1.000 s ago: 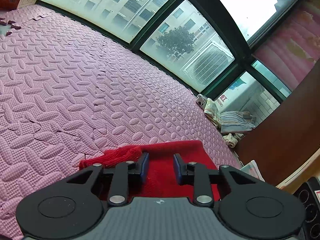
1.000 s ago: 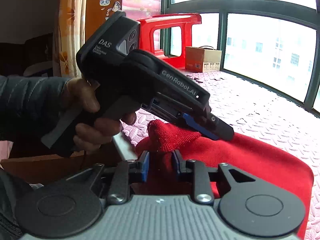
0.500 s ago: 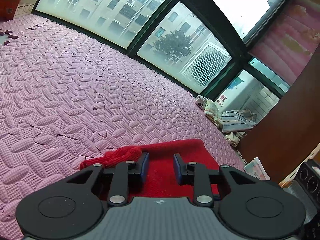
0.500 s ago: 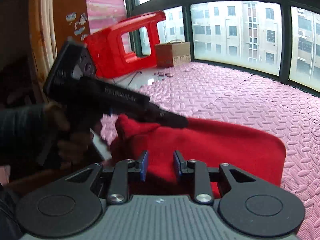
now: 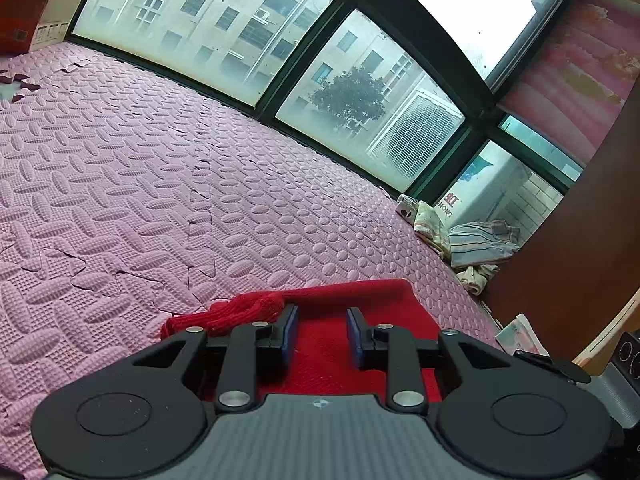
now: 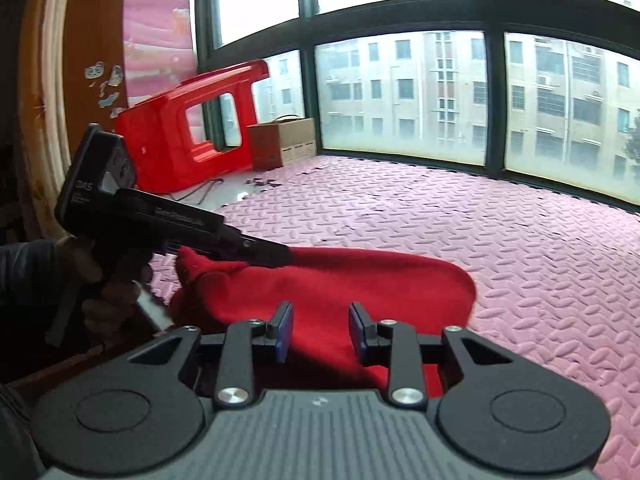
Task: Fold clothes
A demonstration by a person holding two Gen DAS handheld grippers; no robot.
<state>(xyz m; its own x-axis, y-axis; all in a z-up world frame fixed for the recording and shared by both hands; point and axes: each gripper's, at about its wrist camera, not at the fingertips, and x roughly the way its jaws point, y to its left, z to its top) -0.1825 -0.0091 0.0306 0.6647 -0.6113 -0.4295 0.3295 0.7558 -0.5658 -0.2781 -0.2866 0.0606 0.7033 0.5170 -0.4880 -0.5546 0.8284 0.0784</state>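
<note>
A red knitted garment (image 6: 340, 280) is lying folded on the pink foam puzzle mat (image 5: 160, 184), near the mat's edge beside a brown wooden cabinet (image 5: 568, 240). The right gripper (image 6: 320, 330) is hovering over the cloth with its blue-padded fingers standing apart, gripping nothing. The left gripper (image 5: 321, 332) is likewise spread over the red fabric, a bunched ribbed hem (image 5: 228, 314) lying just beside its left finger; seen from the right wrist, its tip is possibly touching the cloth.
</note>
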